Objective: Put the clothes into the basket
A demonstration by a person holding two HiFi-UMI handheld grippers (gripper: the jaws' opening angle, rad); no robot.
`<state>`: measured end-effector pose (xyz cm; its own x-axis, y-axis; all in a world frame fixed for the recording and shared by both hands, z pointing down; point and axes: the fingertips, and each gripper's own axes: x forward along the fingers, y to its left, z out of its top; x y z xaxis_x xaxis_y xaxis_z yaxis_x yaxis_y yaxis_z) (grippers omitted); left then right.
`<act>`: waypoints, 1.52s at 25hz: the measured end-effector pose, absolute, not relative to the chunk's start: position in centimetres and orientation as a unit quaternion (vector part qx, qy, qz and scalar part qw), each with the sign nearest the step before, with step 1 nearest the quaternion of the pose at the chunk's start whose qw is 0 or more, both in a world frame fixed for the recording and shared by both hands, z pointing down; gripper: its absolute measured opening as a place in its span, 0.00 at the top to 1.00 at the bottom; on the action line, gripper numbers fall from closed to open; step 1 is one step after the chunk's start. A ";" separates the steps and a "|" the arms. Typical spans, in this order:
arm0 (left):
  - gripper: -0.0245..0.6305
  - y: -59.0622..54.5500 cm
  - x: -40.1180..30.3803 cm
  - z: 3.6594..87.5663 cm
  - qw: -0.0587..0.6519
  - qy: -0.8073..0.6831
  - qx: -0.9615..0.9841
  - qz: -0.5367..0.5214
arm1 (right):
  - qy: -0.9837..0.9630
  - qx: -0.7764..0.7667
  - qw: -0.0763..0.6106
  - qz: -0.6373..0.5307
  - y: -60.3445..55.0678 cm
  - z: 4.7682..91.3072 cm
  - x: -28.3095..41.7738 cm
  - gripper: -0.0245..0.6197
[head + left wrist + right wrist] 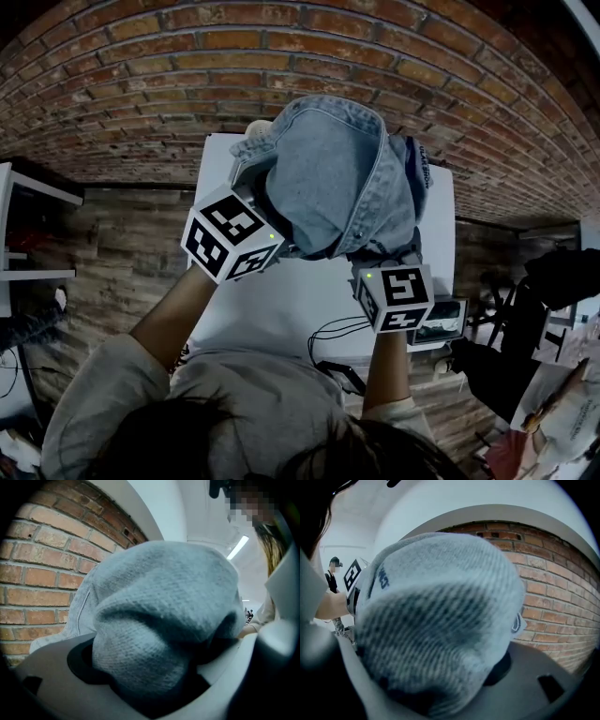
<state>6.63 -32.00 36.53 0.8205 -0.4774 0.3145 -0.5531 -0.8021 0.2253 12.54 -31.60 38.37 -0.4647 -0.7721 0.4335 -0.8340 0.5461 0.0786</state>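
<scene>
A light blue denim garment hangs bunched above the white table, lifted between both grippers. My left gripper is shut on its left side, and the cloth fills the space between the jaws and spills over them. On the garment's right lower part my right gripper is also shut, with the striped-looking fabric packed between its jaws. Both sets of fingertips are buried in the cloth. No basket shows in any view.
A brick wall stands behind the table. Black cables and a small grey device lie at the table's near right. A white shelf is at the left and dark clutter at the right. A person stands far off.
</scene>
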 end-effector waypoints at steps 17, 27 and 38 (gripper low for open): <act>0.20 -35.8 6.2 45.2 0.247 -0.276 0.912 0.173 | -0.839 0.454 0.248 0.167 -35.2 47.2 12.4 0.48; 0.20 -36.5 6.1 50.5 0.347 -0.277 0.870 0.214 | -0.811 0.419 0.306 0.269 -35.6 52.5 12.6 0.48; 0.15 -36.7 4.7 54.8 0.418 -0.293 0.825 0.242 | -0.766 0.400 0.354 0.358 -35.0 56.5 12.8 0.43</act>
